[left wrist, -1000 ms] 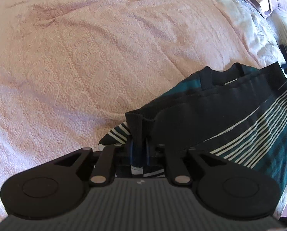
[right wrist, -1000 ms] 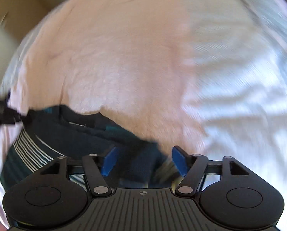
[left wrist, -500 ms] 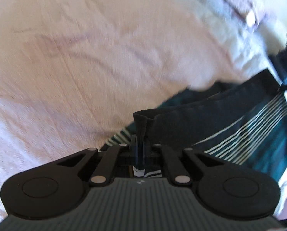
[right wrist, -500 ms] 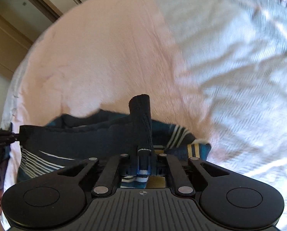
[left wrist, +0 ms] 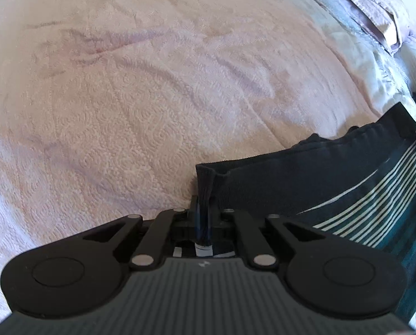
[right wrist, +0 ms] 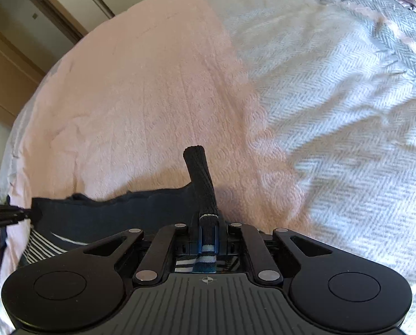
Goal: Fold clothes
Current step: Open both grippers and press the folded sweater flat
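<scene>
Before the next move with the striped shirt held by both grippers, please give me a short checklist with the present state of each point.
1. Left gripper shut on the shirt hem: ok.
2. Right gripper shut on the hem: ok.
3. Hem between the grips taut: cannot tell; it looks slightly wavy.
4. Pink bedspread ahead free of other things: ok.
5. Lower part of the shirt lying flat: cannot tell, hidden by the grippers.

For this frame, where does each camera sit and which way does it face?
Left wrist: on the left tool, facing along the pink bedspread; its shut fingers pinch the dark striped garment.
Right wrist: on the right tool, facing across the bed toward a grey blanket; its fingers clamp the garment's ribbed edge.
Shared: the garment and bedspread; the other tool shows at each frame's edge.
</scene>
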`<state>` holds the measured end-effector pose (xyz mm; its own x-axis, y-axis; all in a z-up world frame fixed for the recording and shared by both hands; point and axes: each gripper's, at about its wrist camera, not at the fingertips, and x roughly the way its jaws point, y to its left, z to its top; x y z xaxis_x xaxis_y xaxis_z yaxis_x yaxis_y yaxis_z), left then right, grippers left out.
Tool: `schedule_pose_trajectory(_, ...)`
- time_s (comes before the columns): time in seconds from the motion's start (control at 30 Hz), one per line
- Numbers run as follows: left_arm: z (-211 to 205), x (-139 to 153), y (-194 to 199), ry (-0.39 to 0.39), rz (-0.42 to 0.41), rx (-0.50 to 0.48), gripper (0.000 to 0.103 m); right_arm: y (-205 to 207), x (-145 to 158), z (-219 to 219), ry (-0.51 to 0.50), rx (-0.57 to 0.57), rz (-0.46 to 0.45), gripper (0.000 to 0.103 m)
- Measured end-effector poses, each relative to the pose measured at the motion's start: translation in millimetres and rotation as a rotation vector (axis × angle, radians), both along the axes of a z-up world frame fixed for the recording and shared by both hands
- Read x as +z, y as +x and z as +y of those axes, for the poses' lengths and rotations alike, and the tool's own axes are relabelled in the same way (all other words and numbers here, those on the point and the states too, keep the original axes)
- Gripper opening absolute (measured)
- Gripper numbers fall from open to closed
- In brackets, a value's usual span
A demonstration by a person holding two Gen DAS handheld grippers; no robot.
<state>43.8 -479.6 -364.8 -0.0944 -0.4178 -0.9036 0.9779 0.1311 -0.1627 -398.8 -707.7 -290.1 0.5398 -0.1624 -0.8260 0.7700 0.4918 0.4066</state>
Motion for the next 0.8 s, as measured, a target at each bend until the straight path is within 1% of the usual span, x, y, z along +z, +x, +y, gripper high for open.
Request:
schedule_pose_trajectory(0.07, -0.9, -3.4, 0.2, 0.013, 0.0, 0.018, 0.007, -5.4, -7.2, 2.3, 0.024, -0.017, 0.015, 0.007)
schedule_pose_trajectory(0.13, 2.2, 1.4, 4.1, 0.006, -0.007, 0.046, 0.008, -18.1, -4.7, 4.7, 0.023, -0.074, 0.003, 0.011)
schedule_pose_trajectory(0.17, 5.4, 6.2, 6.3, -0.003, -0.014, 0.057, 0.009, -23.7, 2.1, 8.1, -0.007, -0.097, 0.02, 0.023)
schedule_pose_trajectory(0.2, 8.9, 11.2, 8.7, -0.012, -0.02, 0.067, 0.009, -29.2, 10.2, 12.2, -0.036, -0.106, 0.028, 0.04)
schedule_pose_trajectory(0.23, 12.5, 15.7, 10.4, -0.015, -0.029, 0.081, 0.008, -36.6, 20.6, 18.2, -0.068, -0.115, 0.037, 0.044)
schedule_pose_trajectory(0.27, 17.4, 21.3, 10.5, -0.017, -0.036, 0.092, 0.007, -44.6, 30.9, 25.0, -0.089, -0.119, 0.038, 0.045)
schedule_pose_trajectory(0.33, 27.8, 33.2, 10.1, -0.021, -0.048, 0.111, 0.007, -57.9, 47.6, 41.4, -0.103, -0.122, 0.028, 0.045)
schedule_pose_trajectory(0.4, 42.2, 45.8, 1.0, -0.035, -0.043, 0.1, 0.007, -73.7, 62.0, 65.4, -0.085, -0.137, -0.025, 0.045)
schedule_pose_trajectory(0.47, 55.0, 54.1, -20.0, -0.046, -0.042, 0.032, 0.007, -81.5, 68.9, 91.9, -0.049, -0.134, -0.105, 0.045)
schedule_pose_trajectory(0.53, 66.8, 55.4, -42.5, -0.051, -0.008, -0.034, 0.007, -81.5, 66.0, 119.0, 0.016, -0.109, -0.174, 0.045)
schedule_pose_trajectory(0.6, 74.9, 46.9, -65.2, -0.035, 0.029, -0.075, 0.007, -73.2, 52.5, 142.2, 0.067, -0.042, -0.187, 0.045)
schedule_pose_trajectory(0.67, 76.7, 29.3, -84.5, 0.027, 0.006, -0.112, 0.007, -65.7, 33.4, 154.3, 0.092, 0.006, -0.154, 0.044)
schedule_pose_trajectory(0.7, 77.6, 20.5, -90.2, 0.056, -0.02, -0.116, 0.008, -67.5, 25.1, 156.1, 0.087, 0.013, -0.136, 0.044)
schedule_pose_trajectory(0.73, 78.3, 14.7, -91.6, 0.072, -0.039, -0.119, 0.008, -71.9, 20.1, 155.8, 0.075, 0.007, -0.112, 0.042)
schedule_pose_trajectory(0.77, 78.6, 12.4, -89.8, 0.075, -0.046, -0.113, 0.01, -79.4, 19.2, 153.3, 0.061, -0.015, -0.084, 0.032)
schedule_pose_trajectory(0.8, 78.2, 12.6, -86.4, 0.081, -0.045, -0.097, 0.01, -87.0, 18.4, 150.8, 0.046, -0.036, -0.056, 0.026)
